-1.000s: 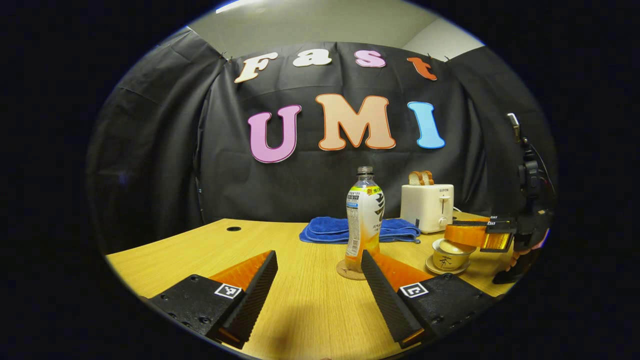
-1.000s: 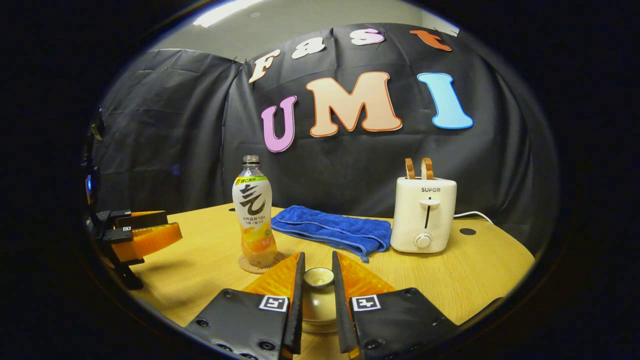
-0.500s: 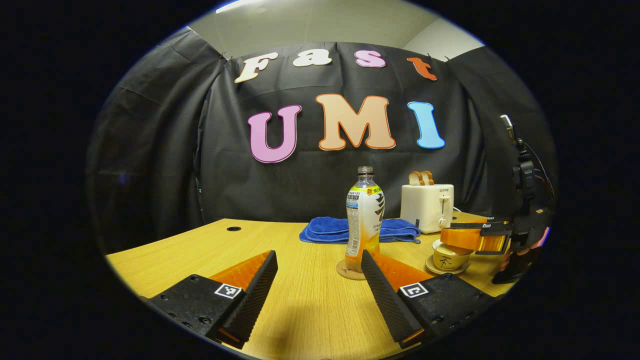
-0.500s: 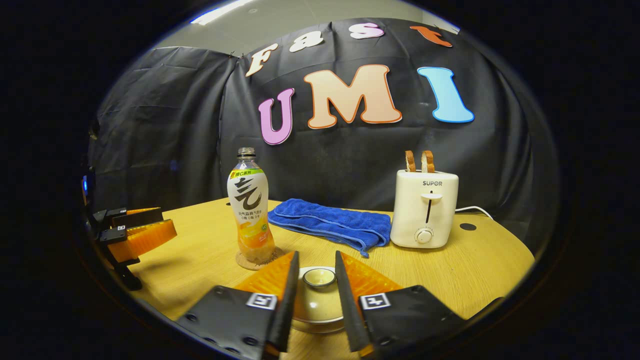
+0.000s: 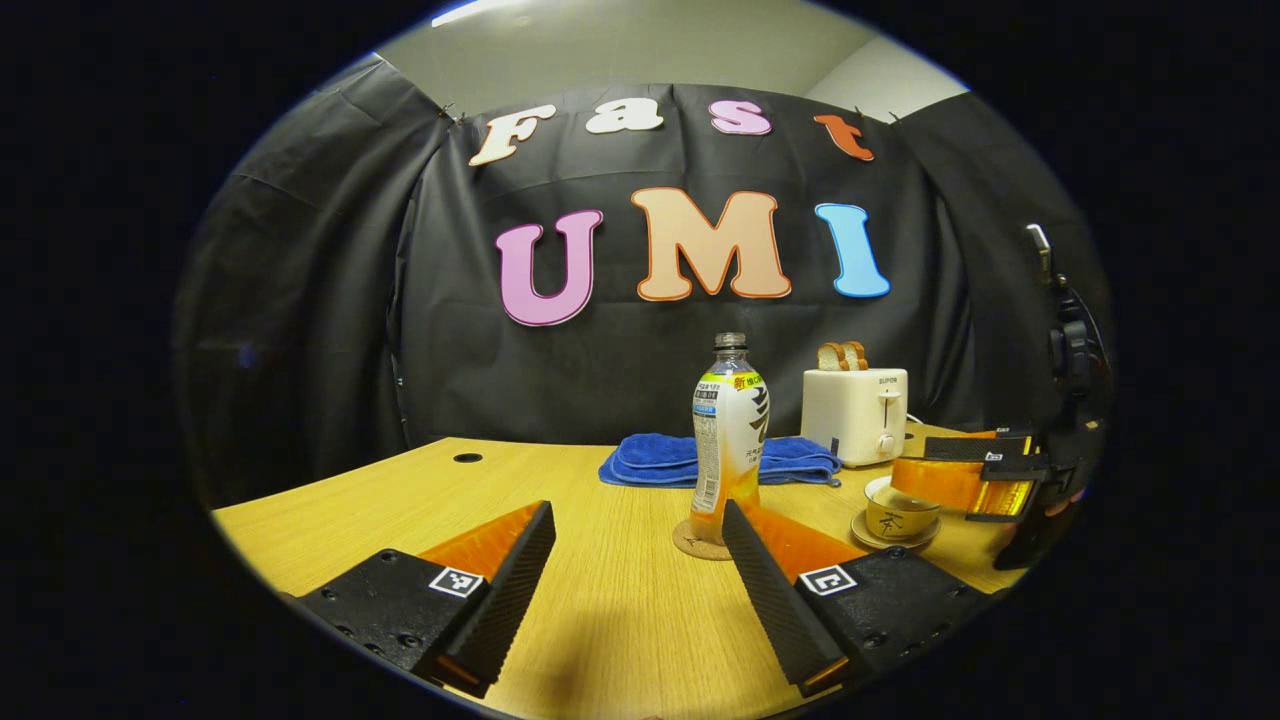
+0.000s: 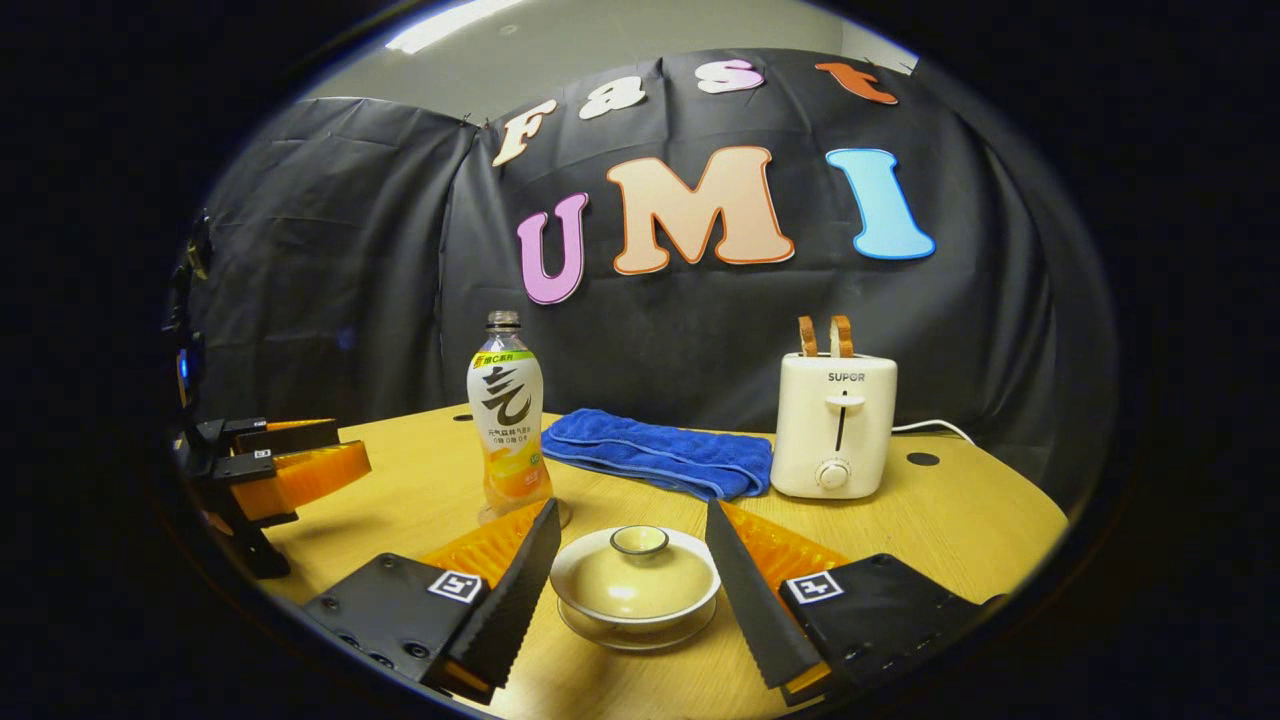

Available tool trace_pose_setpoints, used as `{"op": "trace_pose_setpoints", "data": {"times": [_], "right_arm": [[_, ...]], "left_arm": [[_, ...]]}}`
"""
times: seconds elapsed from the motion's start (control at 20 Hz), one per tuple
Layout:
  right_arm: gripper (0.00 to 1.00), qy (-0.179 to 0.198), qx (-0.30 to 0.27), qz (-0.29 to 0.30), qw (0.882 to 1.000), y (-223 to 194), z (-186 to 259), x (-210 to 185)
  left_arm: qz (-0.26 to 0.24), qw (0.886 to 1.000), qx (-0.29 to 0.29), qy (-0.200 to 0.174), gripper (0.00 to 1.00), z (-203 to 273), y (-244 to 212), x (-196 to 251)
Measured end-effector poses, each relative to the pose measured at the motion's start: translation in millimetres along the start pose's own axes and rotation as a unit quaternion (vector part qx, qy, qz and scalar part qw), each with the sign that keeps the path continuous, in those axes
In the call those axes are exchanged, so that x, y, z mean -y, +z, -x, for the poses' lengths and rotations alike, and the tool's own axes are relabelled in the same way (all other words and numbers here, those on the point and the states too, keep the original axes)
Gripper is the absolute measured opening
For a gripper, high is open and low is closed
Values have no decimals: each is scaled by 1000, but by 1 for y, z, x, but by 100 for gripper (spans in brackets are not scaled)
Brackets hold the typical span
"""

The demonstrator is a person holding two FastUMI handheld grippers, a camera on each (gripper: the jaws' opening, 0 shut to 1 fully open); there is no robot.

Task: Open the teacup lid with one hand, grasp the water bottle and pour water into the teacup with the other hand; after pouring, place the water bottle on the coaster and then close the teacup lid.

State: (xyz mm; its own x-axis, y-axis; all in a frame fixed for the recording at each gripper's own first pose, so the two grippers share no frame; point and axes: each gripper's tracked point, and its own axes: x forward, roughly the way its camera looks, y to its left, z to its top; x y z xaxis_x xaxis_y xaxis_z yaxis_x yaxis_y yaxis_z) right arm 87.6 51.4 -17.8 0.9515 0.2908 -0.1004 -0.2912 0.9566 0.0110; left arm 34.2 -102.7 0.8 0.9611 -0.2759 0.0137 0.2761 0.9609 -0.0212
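Two fingers of the right gripper (image 6: 630, 590) were found spread wide, one on each side of the teacup (image 6: 636, 585) and clear of it. Half a second before, the same fingers had been drawn in close about the lid knob (image 6: 639, 540), and a second before they had been closer still; the hold was therefore let go and the gripper was drawn back and slightly up. The lid (image 6: 634, 575) was seen seated on the cup, level, with the saucer (image 6: 640, 628) under it. In the left gripper view the right gripper (image 5: 965, 485) was noted just above and beside the cup (image 5: 900, 512), farther back than before.

The bottle (image 6: 509, 425) was observed upright on the coaster (image 5: 700, 543), behind and to the left of the cup, with liquid left in its lower part. The left gripper (image 5: 640, 590) was held open and empty, low over the table (image 5: 600, 620), short of the bottle, unmoved across the three frames.

The towel (image 6: 660, 457) and toaster (image 6: 832, 425) were recorded at the back, untouched.

Judgement: with the bottle on its coaster and the lid released on the cup, the closing step was taken as done and the task as at or near its end. Whether the cup holds water could not be told.
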Motion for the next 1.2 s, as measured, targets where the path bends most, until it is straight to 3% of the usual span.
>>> {"op": "trace_pose_setpoints", "data": {"times": [0.1, 0.25, 0.3, 0.5, 0.55, 0.7, 0.95, 1.2], "right_arm": [[93, -9, 13, -2, 1000, 4, 9, 3], [90, -26, 49, -1, 998, 16, 28, 10], [96, -32, 43, -1, 999, 10, 33, 11], [90, -52, 47, -1, 998, 12, 52, 19], [93, -61, 47, -1, 997, 12, 58, 23], [90, -95, 48, -1, 994, 11, 74, 38], [95, -183, 53, -2, 982, 12, 98, 70], [93, -191, 52, -2, 980, 10, 99, 72]], "left_arm": [[0, 1000, 0, 0, 99, 0, 0, 0], [0, 1000, 1, 0, 99, 0, 0, 0], [0, 1000, 0, 0, 98, -1, 0, 0], [0, 1000, 1, 2, 98, 1, 0, -1], [-1, 1000, -1, 7, 98, 2, 0, -3], [-2, 1000, 0, 18, 98, 3, 0, -7], [-2, 999, -2, 52, 98, 8, -1, -18], [-3, 996, -2, 85, 98, 14, -1, -27]]}}
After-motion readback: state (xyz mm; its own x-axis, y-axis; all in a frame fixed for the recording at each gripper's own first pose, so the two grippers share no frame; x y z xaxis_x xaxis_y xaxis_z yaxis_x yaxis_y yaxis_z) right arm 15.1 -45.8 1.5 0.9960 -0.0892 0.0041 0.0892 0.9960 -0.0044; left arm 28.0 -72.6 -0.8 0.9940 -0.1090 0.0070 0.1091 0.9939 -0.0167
